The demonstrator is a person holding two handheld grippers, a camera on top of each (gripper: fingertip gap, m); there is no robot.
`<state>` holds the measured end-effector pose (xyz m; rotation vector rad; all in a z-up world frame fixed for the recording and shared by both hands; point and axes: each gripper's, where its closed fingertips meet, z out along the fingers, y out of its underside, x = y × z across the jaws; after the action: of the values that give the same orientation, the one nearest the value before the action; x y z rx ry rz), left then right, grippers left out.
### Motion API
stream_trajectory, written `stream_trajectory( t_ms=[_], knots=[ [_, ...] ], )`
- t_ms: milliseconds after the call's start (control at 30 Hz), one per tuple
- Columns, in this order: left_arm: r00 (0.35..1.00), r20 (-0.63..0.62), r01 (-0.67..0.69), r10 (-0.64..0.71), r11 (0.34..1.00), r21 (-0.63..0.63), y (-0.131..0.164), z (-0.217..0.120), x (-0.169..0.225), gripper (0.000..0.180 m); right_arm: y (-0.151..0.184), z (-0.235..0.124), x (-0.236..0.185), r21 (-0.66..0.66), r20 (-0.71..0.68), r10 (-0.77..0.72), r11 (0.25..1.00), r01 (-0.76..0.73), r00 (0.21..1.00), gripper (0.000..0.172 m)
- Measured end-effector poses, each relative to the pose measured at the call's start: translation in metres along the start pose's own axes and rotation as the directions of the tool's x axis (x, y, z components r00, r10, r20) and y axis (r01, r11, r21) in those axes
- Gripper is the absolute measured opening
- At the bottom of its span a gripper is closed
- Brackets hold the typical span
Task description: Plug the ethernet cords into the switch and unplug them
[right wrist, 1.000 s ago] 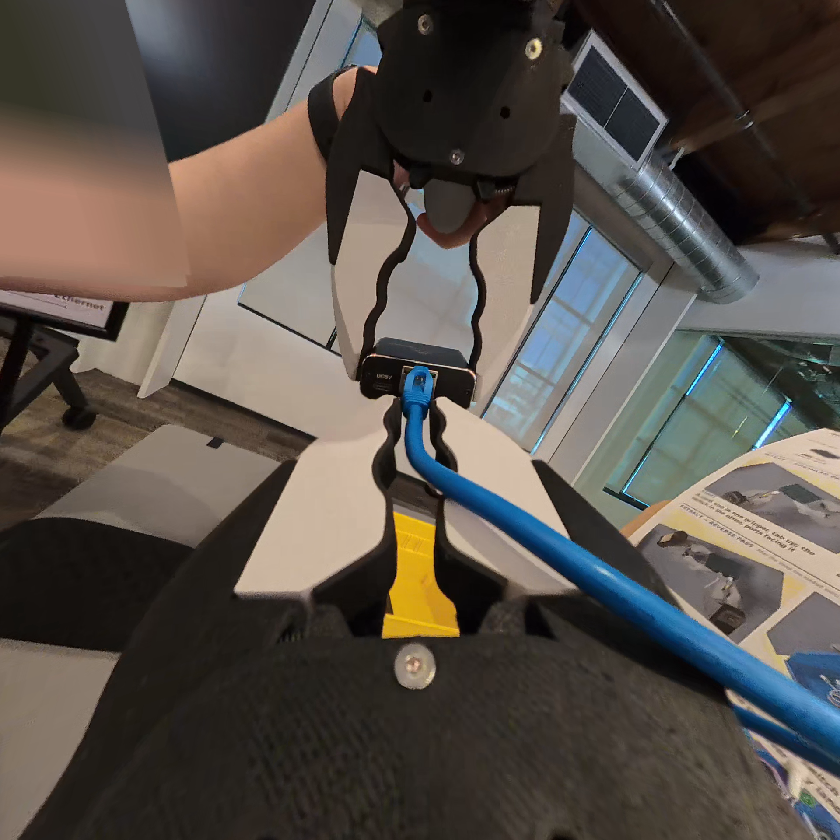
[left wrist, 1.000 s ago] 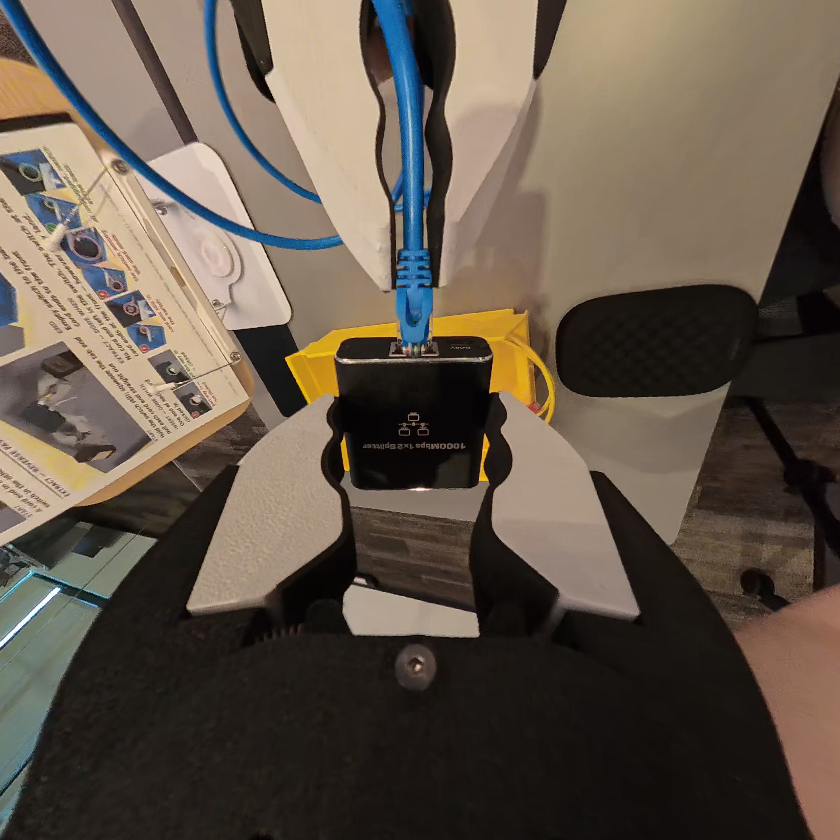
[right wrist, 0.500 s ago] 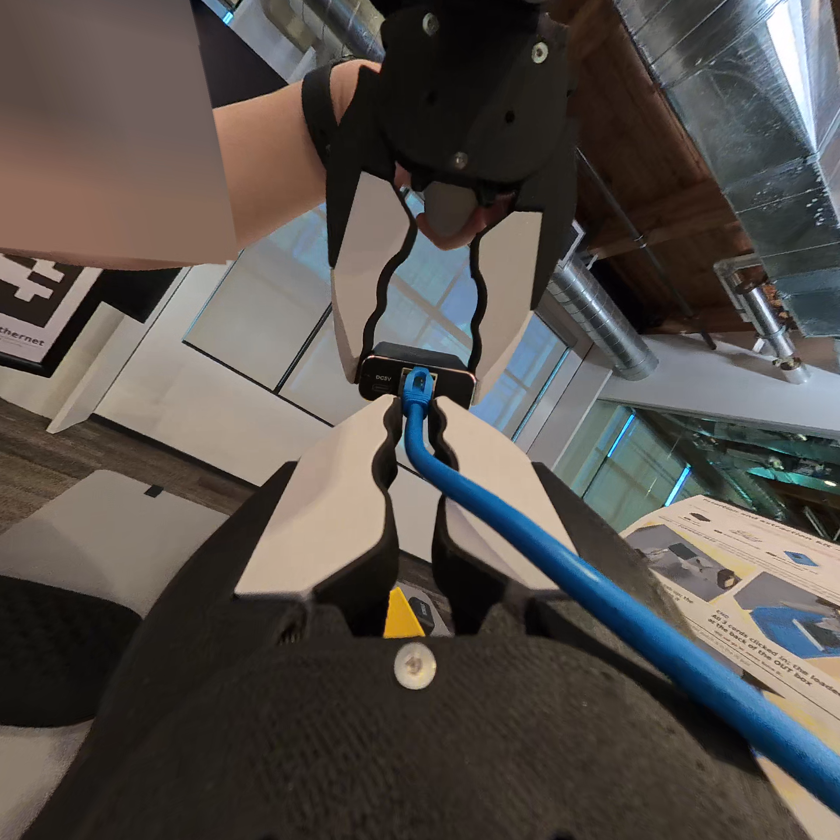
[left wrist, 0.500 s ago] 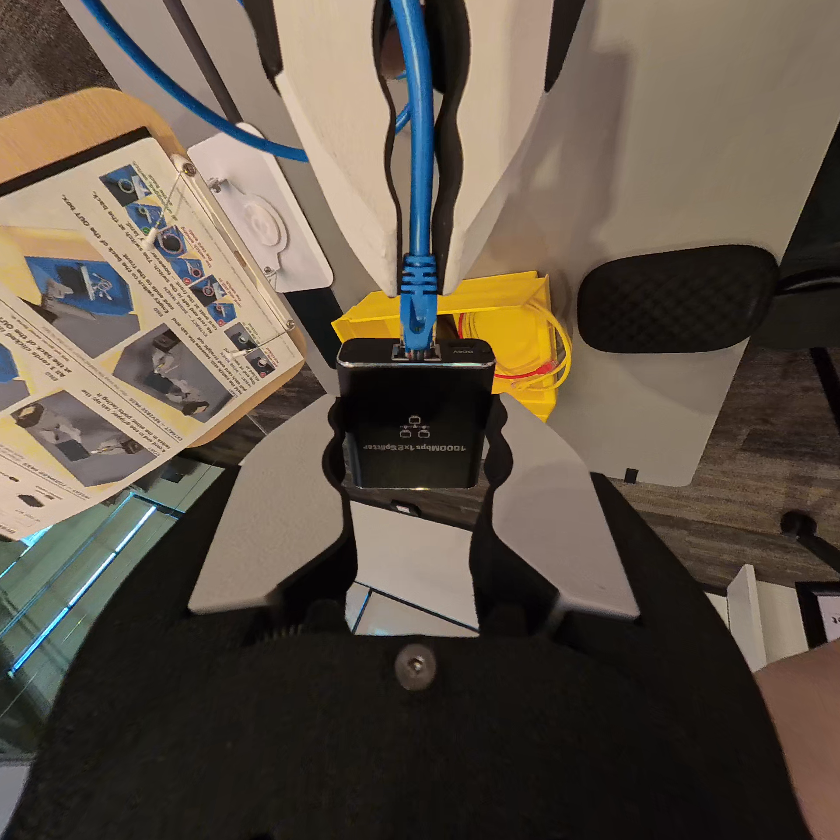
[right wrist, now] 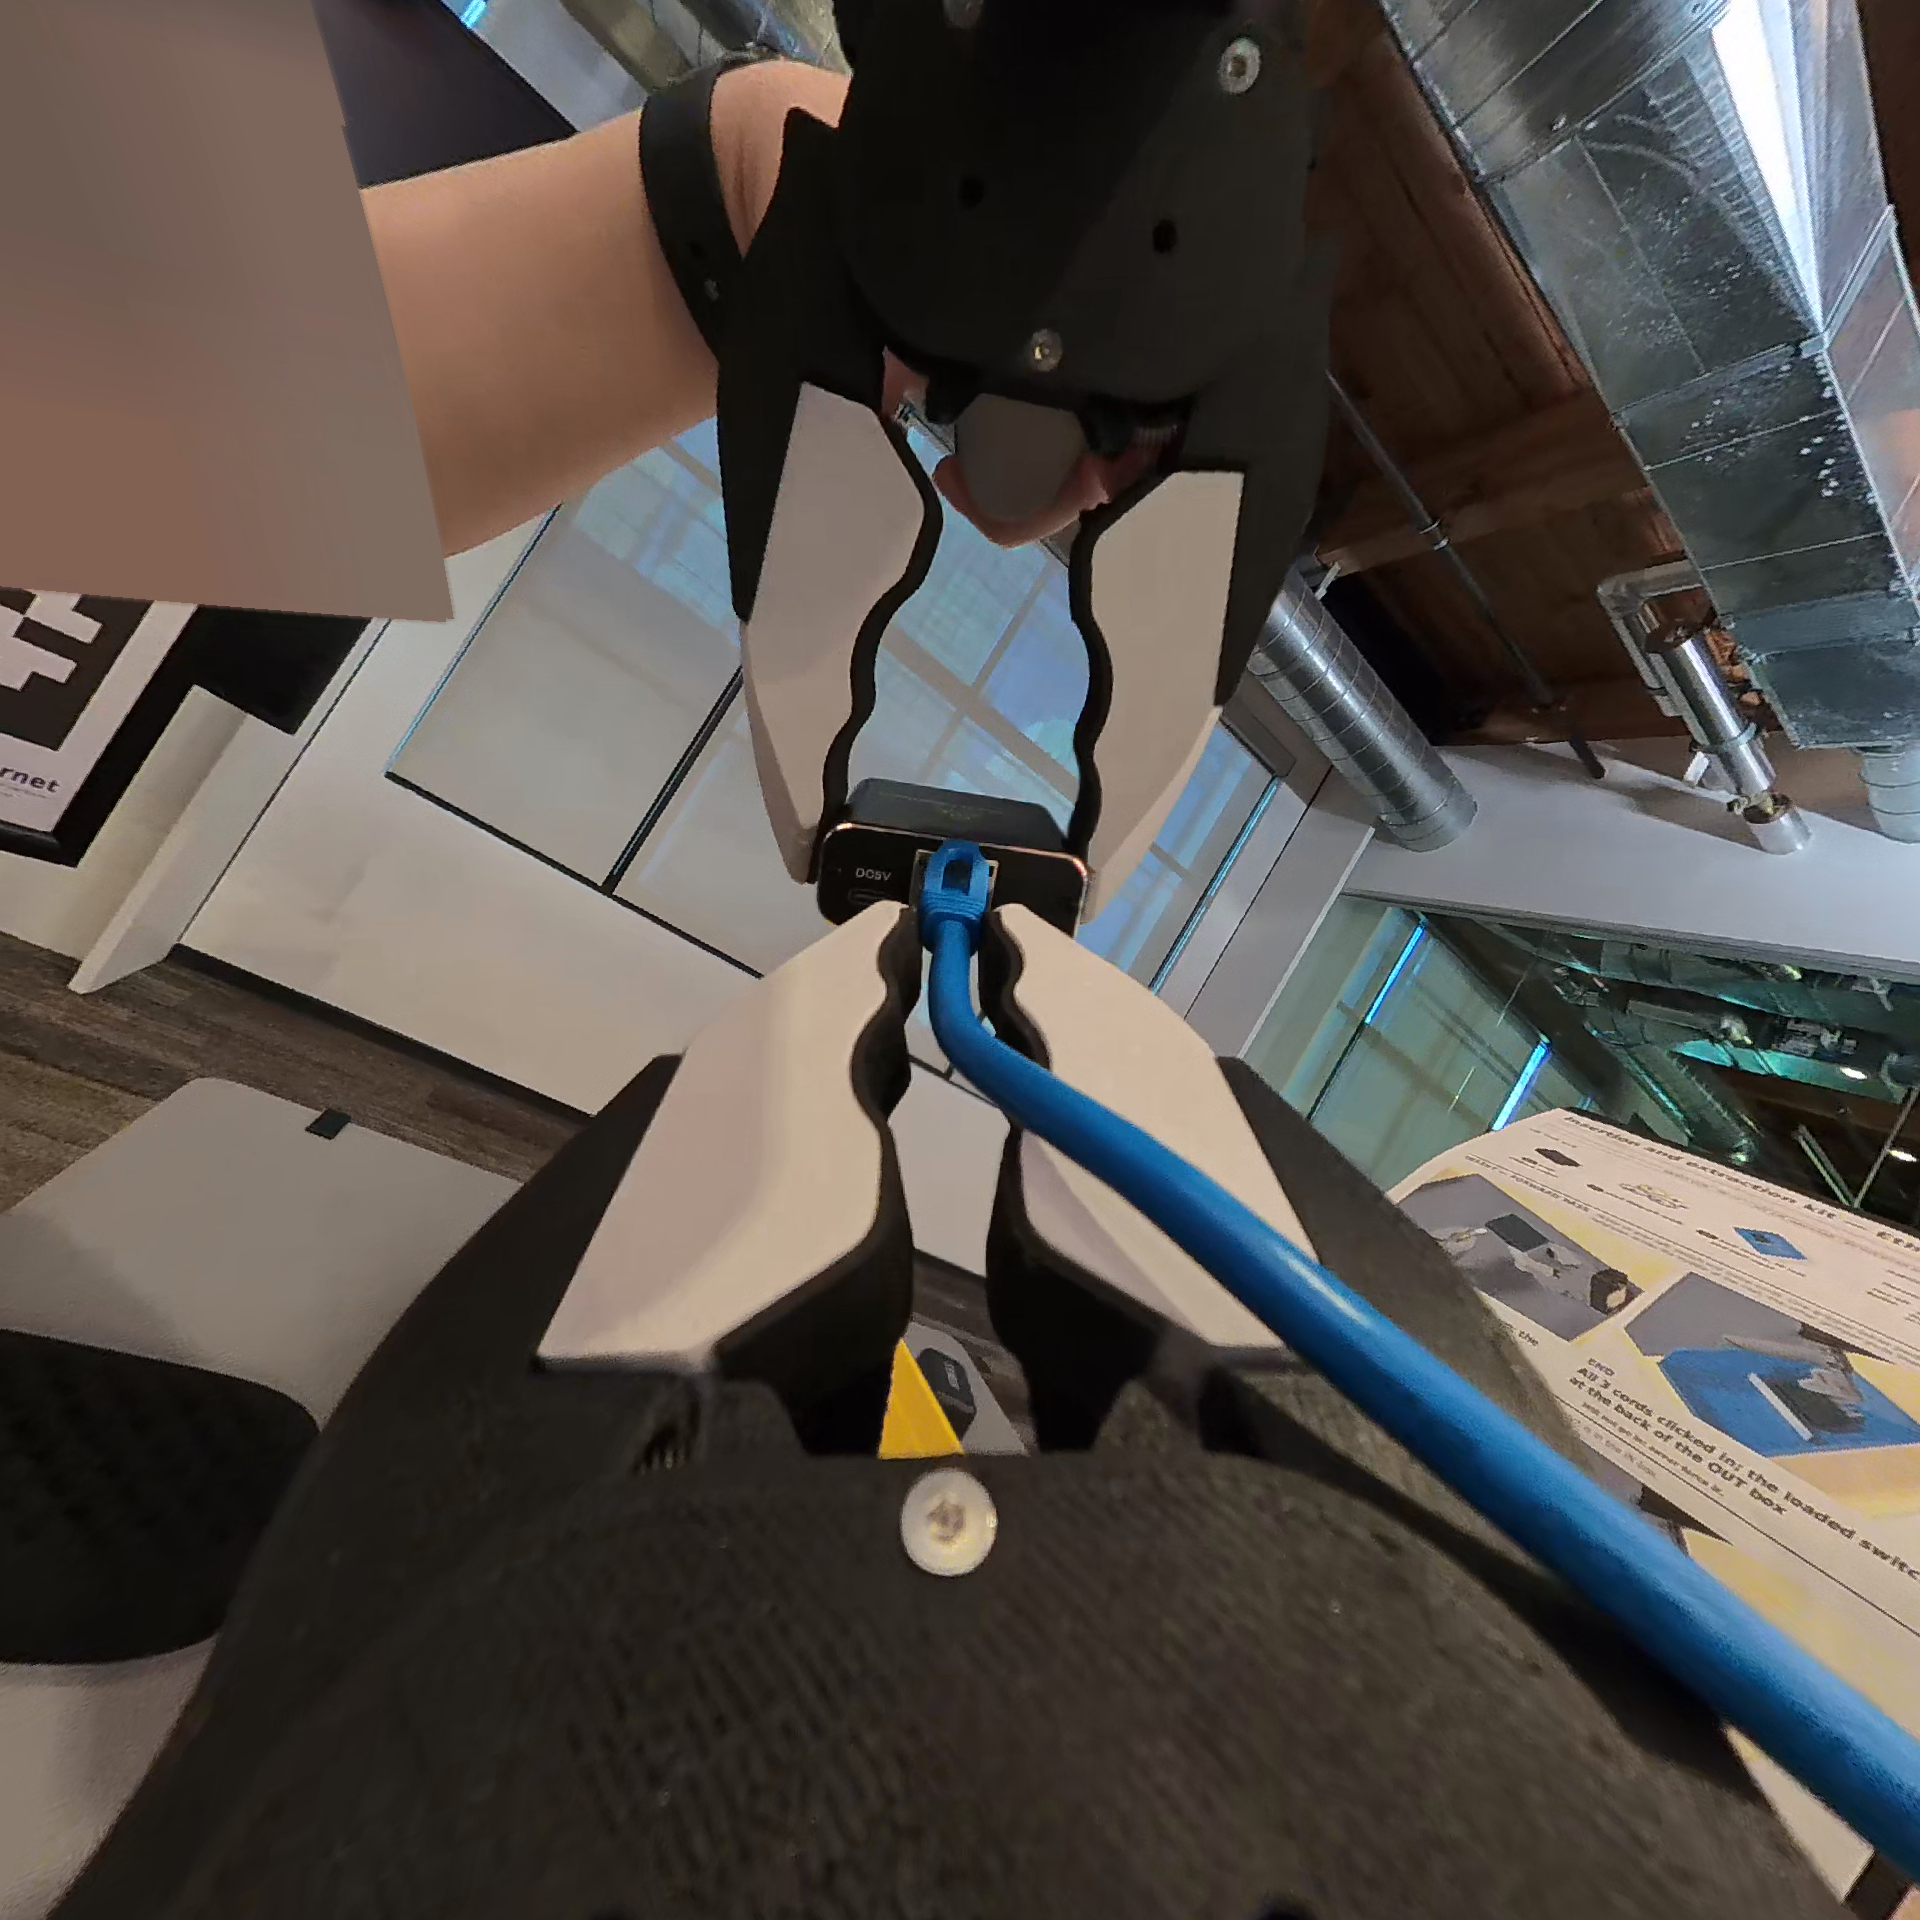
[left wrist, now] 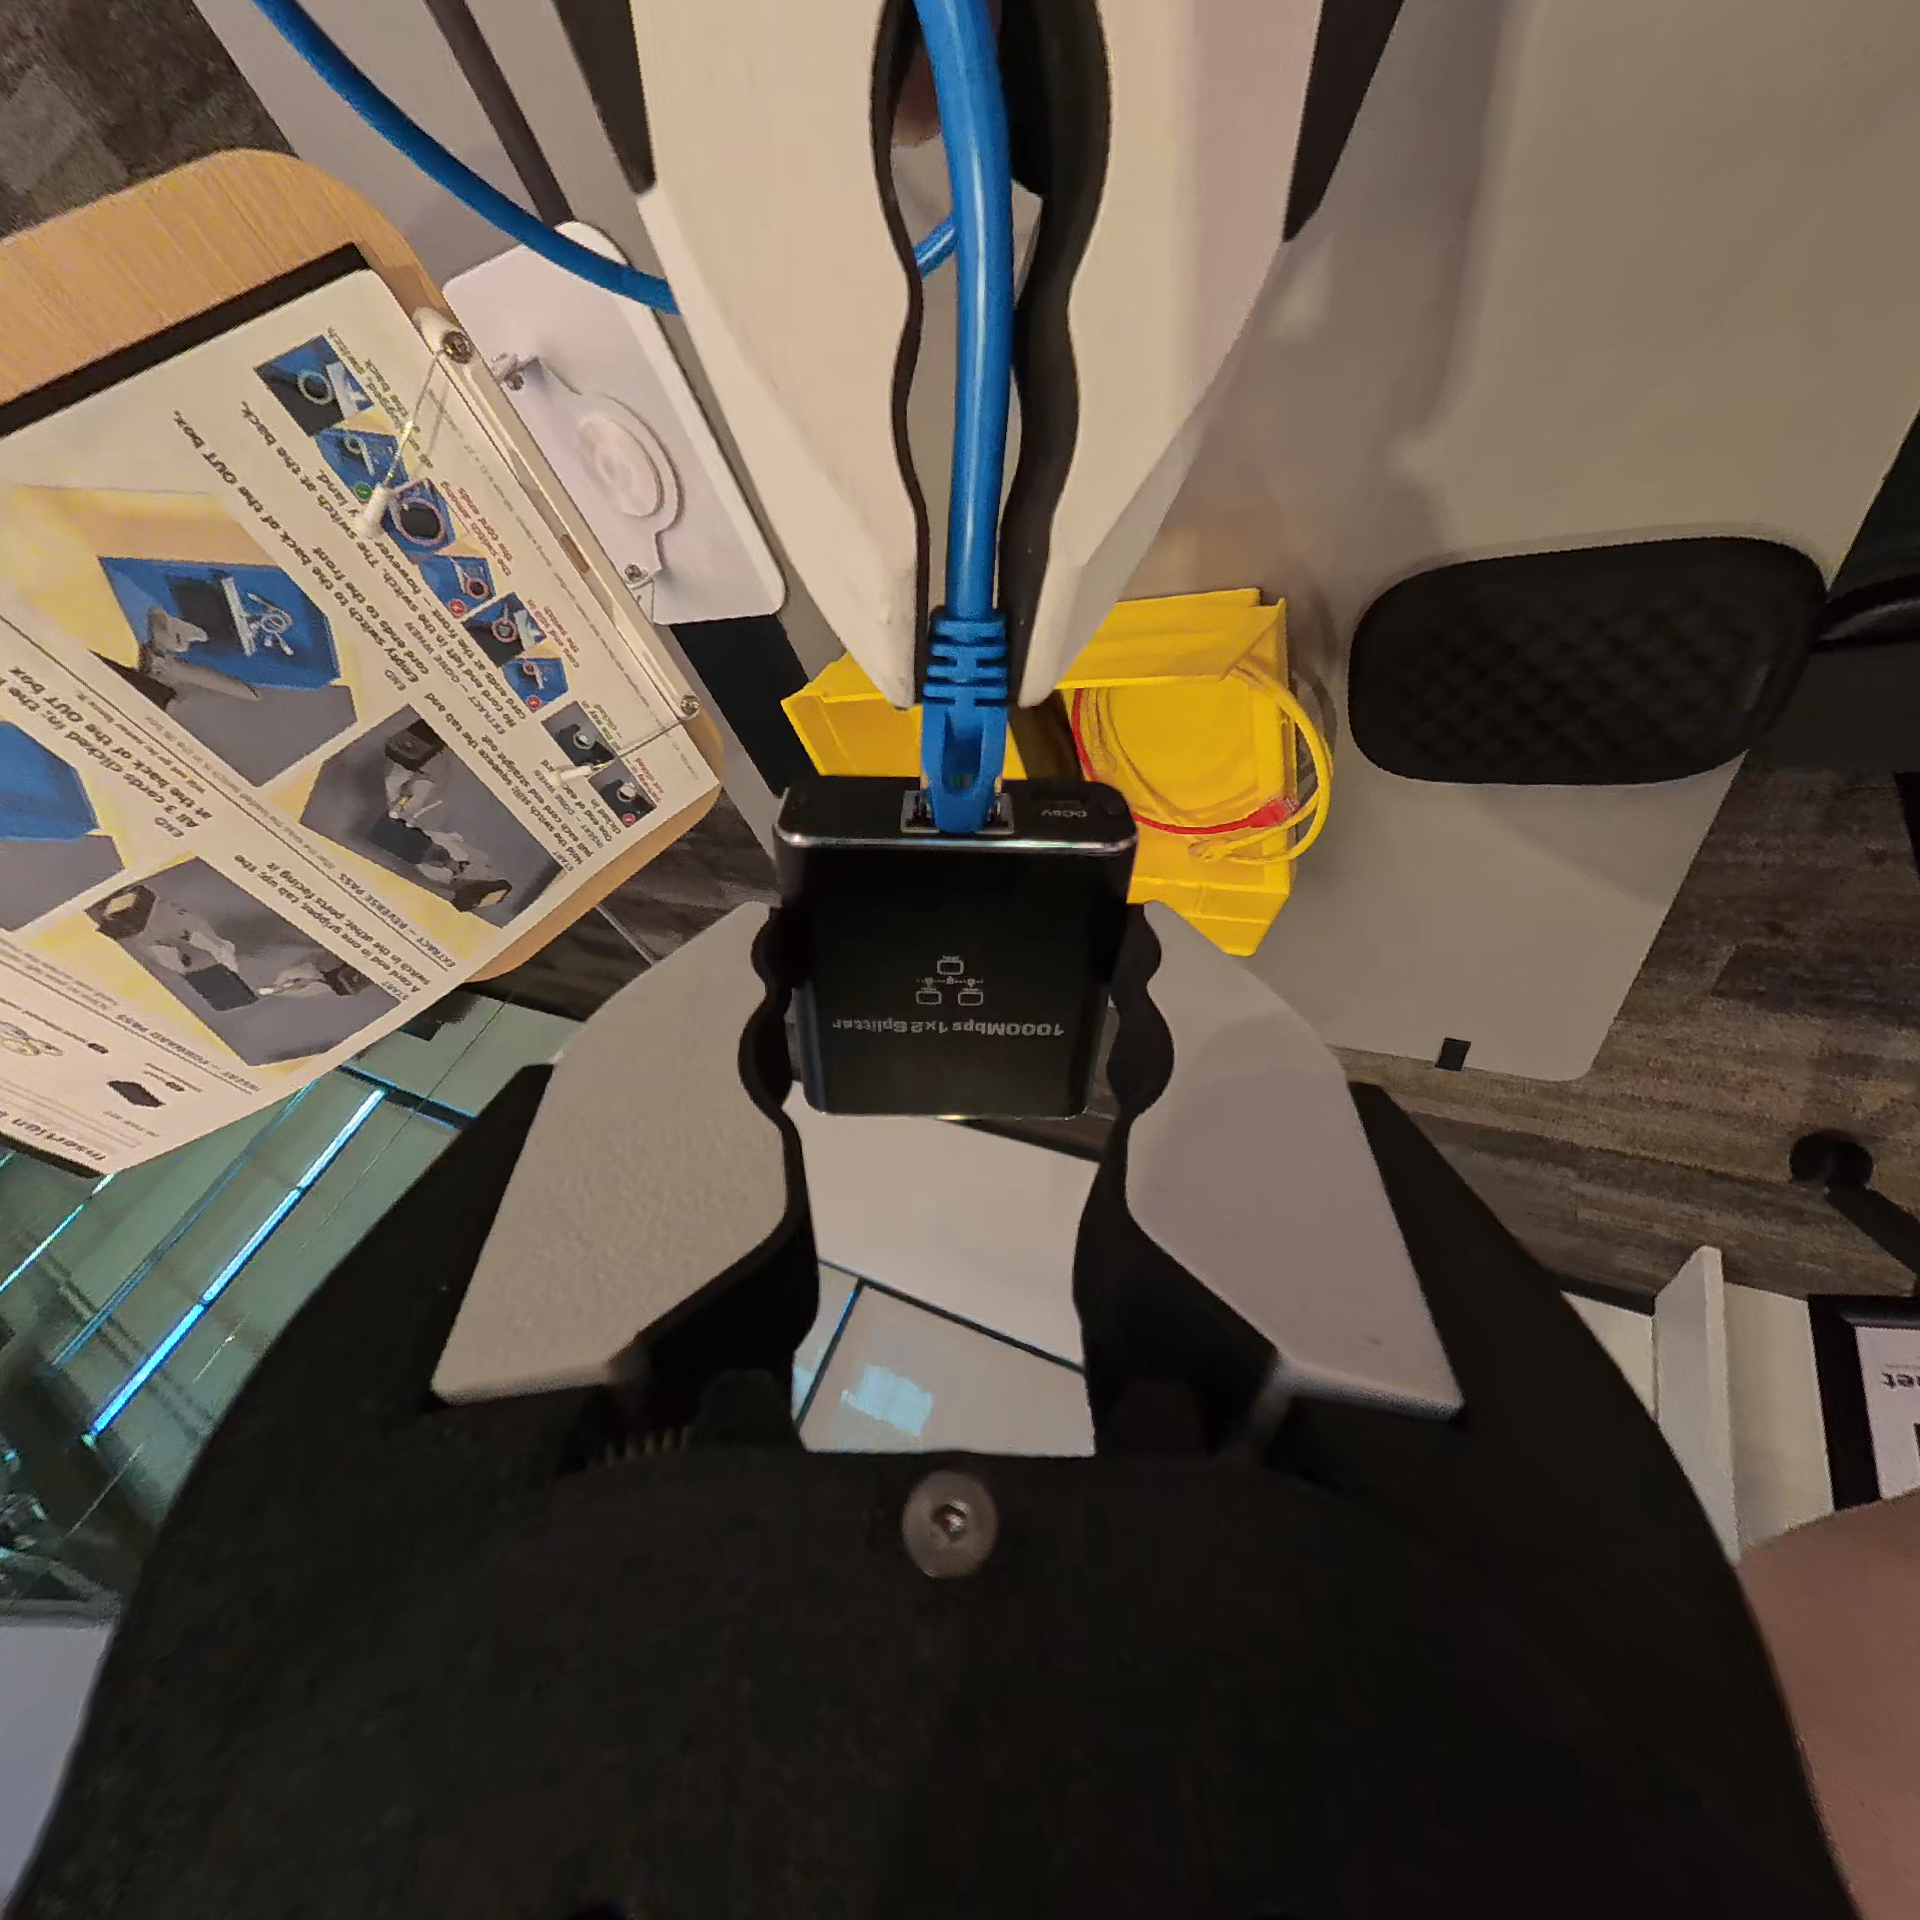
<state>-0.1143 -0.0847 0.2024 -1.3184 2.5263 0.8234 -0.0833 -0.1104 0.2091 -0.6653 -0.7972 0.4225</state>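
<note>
Black switch (left wrist: 951, 966): held at the centre of the left wrist view, long axis running up the frame, ported end face turned toward the top edge. It is clamped at both side walls by the left gripper (left wrist: 951, 997), whose black pads press against it.

Blue ethernet cord (left wrist: 977, 416): plug seated in the middle port of the end face, in line with the switch's long axis. The cord is gripped just behind the plug boot by the right gripper (right wrist: 951, 935), its fingers drawn close together on it. In the right wrist view the cord trails off to the lower right.

Yellow bin (left wrist: 1216, 894): placed behind the switch, right of centre, holding coiled yellow and red cords (left wrist: 1247, 790).

Instruction sheet (left wrist: 260, 748): seen at the left edge on a wooden board.

Black pad (left wrist: 1579, 665): seen at the right, on a white surface.
</note>
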Motion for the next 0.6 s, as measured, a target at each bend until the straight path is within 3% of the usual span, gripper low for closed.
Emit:
stream_trajectory(
  t_ms=[300,433,500,600],
  knots=[
    [0.999,0.038,-0.011,0.012,1.0,-0.014,0.003,0.017,-0.004,0.06,0.01,0.001,0.002,-0.074,0.01,-0.024,0.997,0.025,1.0,0.011],
    [0.991,0.08,0.087,-0.108,0.968,0.235,-0.006,0.017,-0.016,0.065,0.015,-0.008,0.014,-0.063,0.003,0.021,0.998,-0.021,1.0,0.011],
    [0.982,0.076,0.132,-0.174,0.914,0.383,-0.004,0.014,-0.019,0.068,0.025,-0.011,0.017,-0.113,0.024,0.084,0.99,-0.081,0.996,0.011],
    [0.962,0.053,0.191,-0.266,0.803,0.564,0.003,0.025,-0.017,0.072,0.039,-0.012,0.008,-0.157,0.092,0.063,0.986,-0.048,0.994,0.011]
  ],
)
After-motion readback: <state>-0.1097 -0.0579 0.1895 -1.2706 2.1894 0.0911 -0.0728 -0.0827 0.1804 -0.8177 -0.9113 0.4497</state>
